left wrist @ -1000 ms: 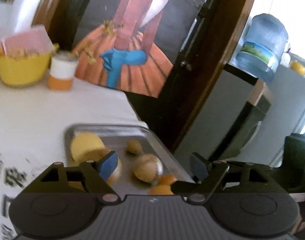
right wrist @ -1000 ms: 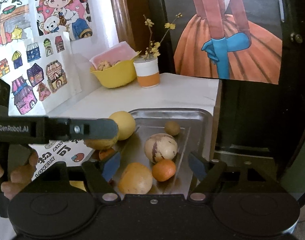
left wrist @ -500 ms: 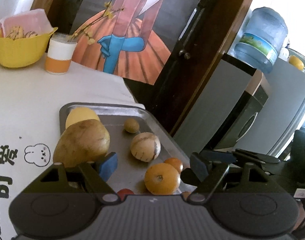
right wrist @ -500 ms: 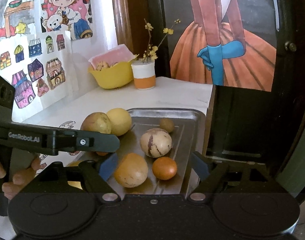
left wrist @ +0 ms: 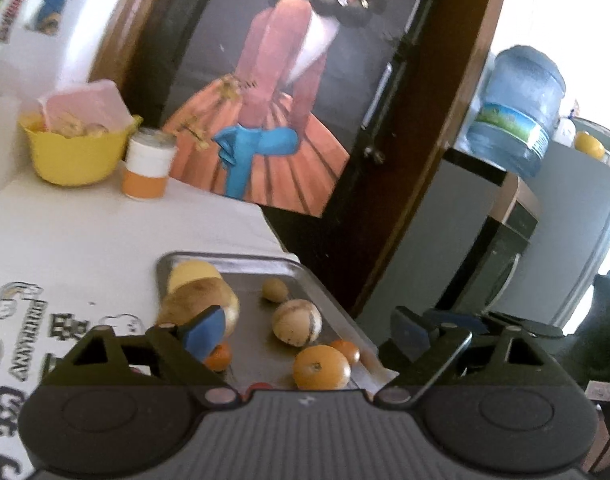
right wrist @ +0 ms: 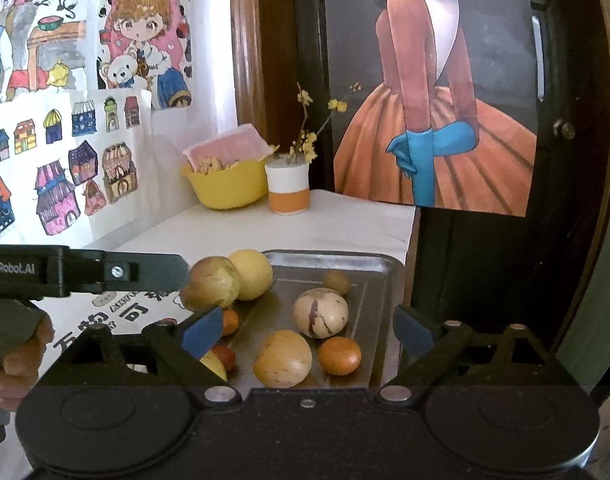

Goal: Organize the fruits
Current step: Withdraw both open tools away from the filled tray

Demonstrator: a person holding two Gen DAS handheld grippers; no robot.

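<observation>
A metal tray [right wrist: 379,270] at the table's right edge holds several fruits. Among them are a brown pear-like fruit [right wrist: 211,284], a yellow round fruit [right wrist: 252,274], a striped pale melon [right wrist: 320,312], a yellow-orange fruit [right wrist: 283,358], an orange [right wrist: 339,356] and a small brown fruit [right wrist: 336,282]. My right gripper [right wrist: 308,334] hangs open just before the tray, holding nothing. My left gripper [left wrist: 307,332] is open too, above the tray [left wrist: 305,274], its left finger in front of the brown fruit [left wrist: 201,304]. In the right wrist view the left gripper [right wrist: 105,276] reaches in from the left, beside the brown fruit.
A yellow bowl [right wrist: 225,184] and a white-and-orange cup [right wrist: 287,188] with twigs stand at the back of the white table [right wrist: 305,224]. A dark door with a poster [right wrist: 437,120] rises to the right of the table's edge. A hand [right wrist: 21,360] holds the left gripper.
The left gripper has drawn back and tilted up a little, so the fruits look smaller in its view. The right gripper has come slightly closer to the tray. The fruits lie where they were.
</observation>
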